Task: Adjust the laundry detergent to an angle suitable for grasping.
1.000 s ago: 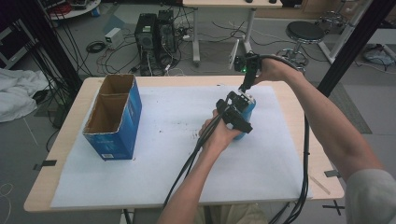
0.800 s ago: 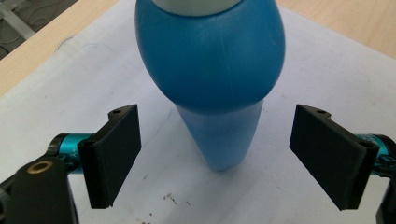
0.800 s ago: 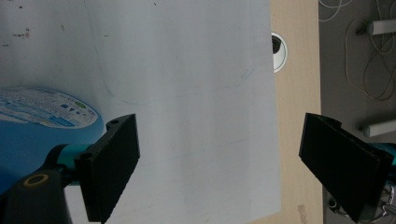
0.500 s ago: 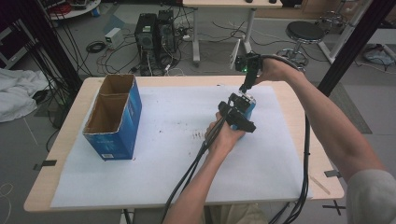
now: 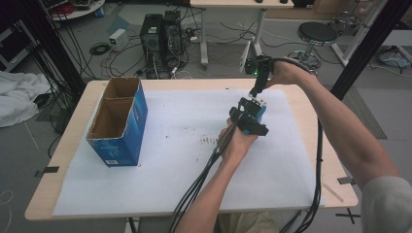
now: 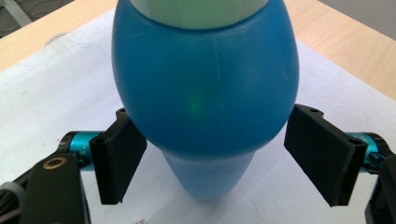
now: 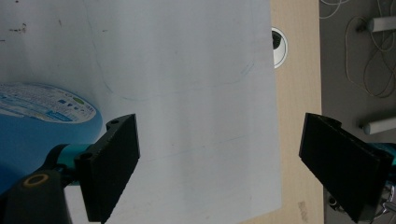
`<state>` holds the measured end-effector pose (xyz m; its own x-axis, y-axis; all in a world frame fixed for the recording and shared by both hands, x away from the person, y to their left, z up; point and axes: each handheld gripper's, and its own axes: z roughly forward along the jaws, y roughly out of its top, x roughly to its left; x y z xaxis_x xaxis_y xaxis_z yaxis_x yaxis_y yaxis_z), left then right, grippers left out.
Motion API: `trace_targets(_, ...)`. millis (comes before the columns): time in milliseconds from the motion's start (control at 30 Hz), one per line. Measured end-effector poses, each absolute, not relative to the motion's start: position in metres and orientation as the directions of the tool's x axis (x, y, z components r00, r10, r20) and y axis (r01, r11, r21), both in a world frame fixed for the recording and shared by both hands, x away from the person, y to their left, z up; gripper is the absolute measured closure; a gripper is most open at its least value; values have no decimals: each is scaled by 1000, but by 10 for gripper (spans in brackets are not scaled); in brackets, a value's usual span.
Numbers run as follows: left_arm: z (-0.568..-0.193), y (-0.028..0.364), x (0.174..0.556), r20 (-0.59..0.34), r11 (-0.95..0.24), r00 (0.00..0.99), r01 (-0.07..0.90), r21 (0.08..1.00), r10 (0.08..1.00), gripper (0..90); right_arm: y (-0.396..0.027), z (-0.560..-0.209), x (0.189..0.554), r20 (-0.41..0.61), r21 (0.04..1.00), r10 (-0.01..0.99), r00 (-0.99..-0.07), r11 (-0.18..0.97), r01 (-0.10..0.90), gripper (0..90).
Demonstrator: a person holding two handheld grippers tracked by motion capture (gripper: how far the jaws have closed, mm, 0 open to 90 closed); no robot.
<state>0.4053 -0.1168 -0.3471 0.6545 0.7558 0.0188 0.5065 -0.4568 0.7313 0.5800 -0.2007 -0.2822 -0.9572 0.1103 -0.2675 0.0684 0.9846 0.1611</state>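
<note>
With the blue bottle [image 6: 205, 98] lying on the white sheet [image 5: 170, 160] between the wide-open jaws of the left gripper [image 6: 219, 163], these should be closed squarely on its belly, while the right gripper [image 7: 233, 163], also wide, is held clear above.

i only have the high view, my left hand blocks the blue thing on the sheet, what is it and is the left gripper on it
Observer: It is a blue bottle with a pale ribbed cap. The left gripper has a jaw on each side of it, both with a gap, so it is open.
Operator: and the right one, holding anything
Observer: No. The right gripper is open over the white sheet, with nothing between its jaws.
Operator: where is the bottle from there
Observer: At the left edge of the right gripper view, beside the jaw, with a printed label facing the camera.
</note>
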Motion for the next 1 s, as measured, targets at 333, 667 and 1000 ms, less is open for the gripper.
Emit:
trace_targets(333, -352, -119, 408, 20, -452, 647, 509, 733, 762, 274, -200, -283, 580, -270, 154, 105, -957, 986, 65, 115)
trace_targets(667, -355, -118, 410, 17, -424, 624, 512, 747, 782, 305, -201, -284, 581, -273, 148, 107, -956, 987, 68, 116)
trace_targets(1000, -356, -120, 411, 13, -419, 620, 513, 749, 784, 356, -202, -286, 581, -270, 138, 113, -956, 987, 77, 115)
